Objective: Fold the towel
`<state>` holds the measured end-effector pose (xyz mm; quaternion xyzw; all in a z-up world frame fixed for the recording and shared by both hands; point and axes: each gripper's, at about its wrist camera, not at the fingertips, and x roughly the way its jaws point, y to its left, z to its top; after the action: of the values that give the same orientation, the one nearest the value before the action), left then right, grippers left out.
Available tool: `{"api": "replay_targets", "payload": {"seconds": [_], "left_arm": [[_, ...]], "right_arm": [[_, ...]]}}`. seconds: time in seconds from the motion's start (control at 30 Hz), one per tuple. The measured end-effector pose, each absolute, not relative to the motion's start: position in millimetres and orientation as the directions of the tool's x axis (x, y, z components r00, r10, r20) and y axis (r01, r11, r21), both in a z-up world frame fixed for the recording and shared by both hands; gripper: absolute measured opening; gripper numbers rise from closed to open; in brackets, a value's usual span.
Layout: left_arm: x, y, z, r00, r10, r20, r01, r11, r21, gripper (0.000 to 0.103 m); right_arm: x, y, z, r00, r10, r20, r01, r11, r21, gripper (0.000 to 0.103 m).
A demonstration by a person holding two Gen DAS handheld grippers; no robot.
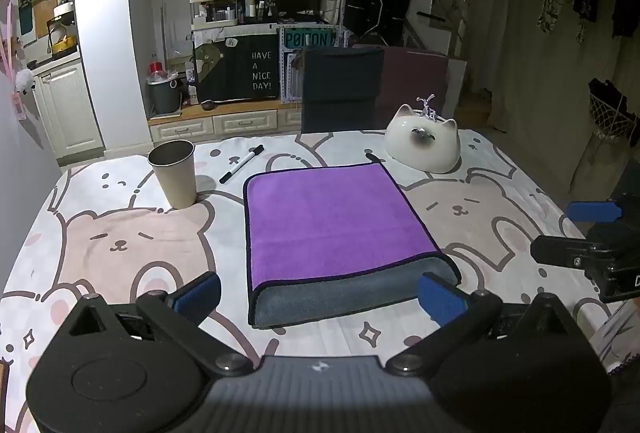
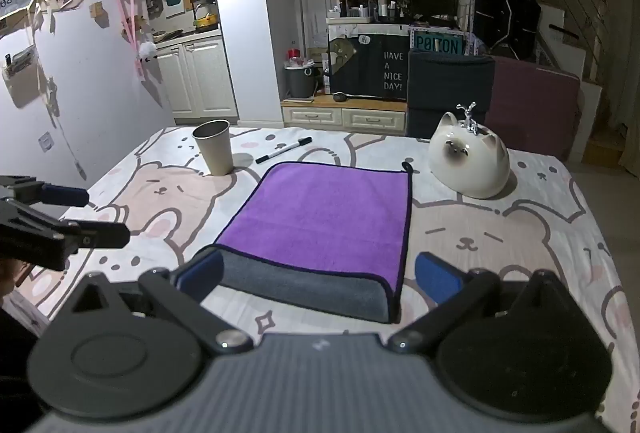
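A purple towel (image 1: 332, 221) with a grey underside lies flat on the table, its near edge turned over to show a grey strip (image 1: 348, 293). It also shows in the right wrist view (image 2: 328, 221). My left gripper (image 1: 320, 297) is open and empty, its blue pads either side of the towel's near edge, a little above it. My right gripper (image 2: 320, 275) is open and empty at the towel's near edge too. Each gripper shows in the other's view: the right one (image 1: 592, 237) at the far right, the left one (image 2: 68, 213) at the far left.
A metal cup (image 1: 174, 173) stands left of the towel, with a black marker (image 1: 242, 169) behind it. A white ceramic cat head (image 1: 424, 145) sits at the back right. The bear-print tablecloth (image 1: 120, 241) covers the table. A dark chair (image 1: 340, 89) stands beyond the far edge.
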<state>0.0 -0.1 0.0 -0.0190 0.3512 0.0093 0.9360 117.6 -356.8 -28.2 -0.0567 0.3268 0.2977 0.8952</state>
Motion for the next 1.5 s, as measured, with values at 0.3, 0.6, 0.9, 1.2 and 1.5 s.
{"api": "replay_targets", "payload": {"seconds": [0.3,0.6,0.9,1.2,1.5], "left_arm": [[-0.2,-0.2,0.1,0.755,0.002,-0.656,-0.031,0.999,-0.033,0.103],[-0.2,0.1,0.2,0.755,-0.002,-0.656,-0.030,0.999,-0.038,0.103],[-0.1,0.0,0.4,0.755,-0.003,-0.656,-0.029,0.999,-0.039,0.103],[-0.2,0.2,0.5,0.755,-0.003,-0.656,-0.030,0.999,-0.040,0.103],[-0.2,0.5,0.5,0.755,-0.006,-0.656,-0.029,0.999,-0.042,0.103]], "right_arm": [[117.6,-356.4,-27.8,0.609,0.495,-0.620,-0.570,0.816,0.092,0.103],[118.0,-357.7,-27.7,0.607,0.496,-0.621,-0.573,0.815,0.090,0.103],[117.8,-355.8,-28.2,0.606,0.496,-0.622,-0.573,0.815,0.092,0.103],[117.6,-356.3,-28.3,0.606,0.495,-0.623,-0.572,0.815,0.092,0.103],[117.8,-356.1,-28.2,0.606,0.494,-0.624,-0.572,0.815,0.091,0.103]]}}
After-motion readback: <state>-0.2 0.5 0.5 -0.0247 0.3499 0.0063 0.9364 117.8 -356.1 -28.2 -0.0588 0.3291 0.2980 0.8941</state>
